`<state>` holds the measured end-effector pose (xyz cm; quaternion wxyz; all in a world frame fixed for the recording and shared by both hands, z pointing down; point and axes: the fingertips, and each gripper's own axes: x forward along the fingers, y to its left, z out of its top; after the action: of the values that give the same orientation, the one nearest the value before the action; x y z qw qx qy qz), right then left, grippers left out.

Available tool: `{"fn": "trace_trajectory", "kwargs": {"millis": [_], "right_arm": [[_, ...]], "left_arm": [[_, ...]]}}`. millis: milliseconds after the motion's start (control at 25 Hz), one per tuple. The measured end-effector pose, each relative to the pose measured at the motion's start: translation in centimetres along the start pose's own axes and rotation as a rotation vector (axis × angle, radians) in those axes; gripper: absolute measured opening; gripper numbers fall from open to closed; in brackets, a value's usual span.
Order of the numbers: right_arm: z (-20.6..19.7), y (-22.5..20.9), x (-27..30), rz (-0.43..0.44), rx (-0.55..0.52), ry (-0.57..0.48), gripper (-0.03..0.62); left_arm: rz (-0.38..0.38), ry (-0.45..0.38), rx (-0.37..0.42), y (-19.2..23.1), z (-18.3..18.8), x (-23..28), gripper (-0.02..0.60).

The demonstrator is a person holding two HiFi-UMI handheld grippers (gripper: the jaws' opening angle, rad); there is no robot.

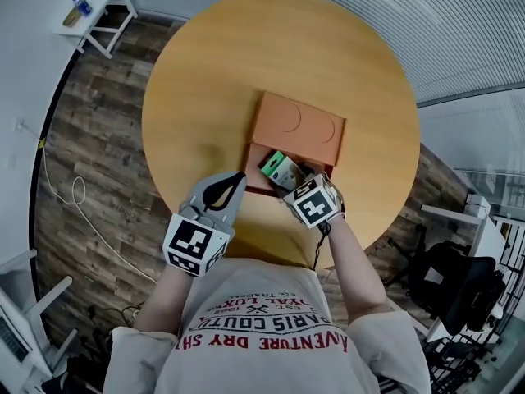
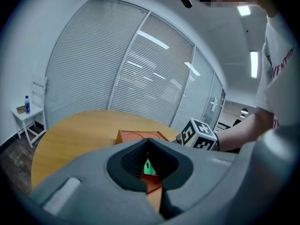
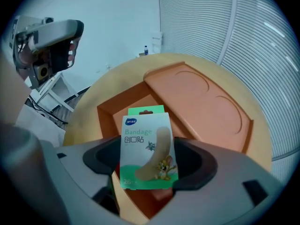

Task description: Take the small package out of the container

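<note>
**Package gripped, lift-out in hand**

The right claw (image 3: 149,159) is clenched on the small white-and-green cardboard bandage package (image 3: 146,142), held upright over the open orange box-shaped container (image 1: 299,130) on the round wooden desk (image 1: 205,80). Next, I judge, it must clear the rim and move aside. The left claw (image 2: 149,143) is clenched and empty near the container's front. Whether it touches the container is unclear, and the interior is mostly hidden.

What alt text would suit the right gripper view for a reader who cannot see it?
The right gripper clamps a small green-and-white bandage package between its grey jaws, above an open orange cardboard box. The box's flat lid lies opened back over a round light wooden table.
</note>
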<state>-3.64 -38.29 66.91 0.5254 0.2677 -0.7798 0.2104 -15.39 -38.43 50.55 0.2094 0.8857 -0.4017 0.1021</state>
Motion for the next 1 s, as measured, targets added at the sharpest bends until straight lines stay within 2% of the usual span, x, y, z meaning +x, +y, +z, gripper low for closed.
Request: {"fn": "trace_trajectory", "kwargs": {"millis": [200, 440, 760, 1000], "right_arm": [[0.1, 0.3, -2.2, -0.005, -0.007, -0.036, 0.356], [1.2, 0.0, -6.2, -0.049, 0.039, -0.149, 0.356], [3.5, -0.6, -12.8, -0.175, 0.108, -0.364, 0.356], [2.9, -0.8, -18.7, -0.254, 0.193, -0.524, 0.356]], "left_arm": [[-0.011, -0.016, -0.005, -1.1, 0.6, -0.5, 0.011], [-0.018, -0.022, 0.055, -2.5, 1.7, -1.1, 0.009], [-0.012, -0.047, 0.144, -3.7, 4.3, -1.9, 0.009], [-0.017, -0.065, 0.183, -5.9, 5.9, -2.6, 0.009]]}}
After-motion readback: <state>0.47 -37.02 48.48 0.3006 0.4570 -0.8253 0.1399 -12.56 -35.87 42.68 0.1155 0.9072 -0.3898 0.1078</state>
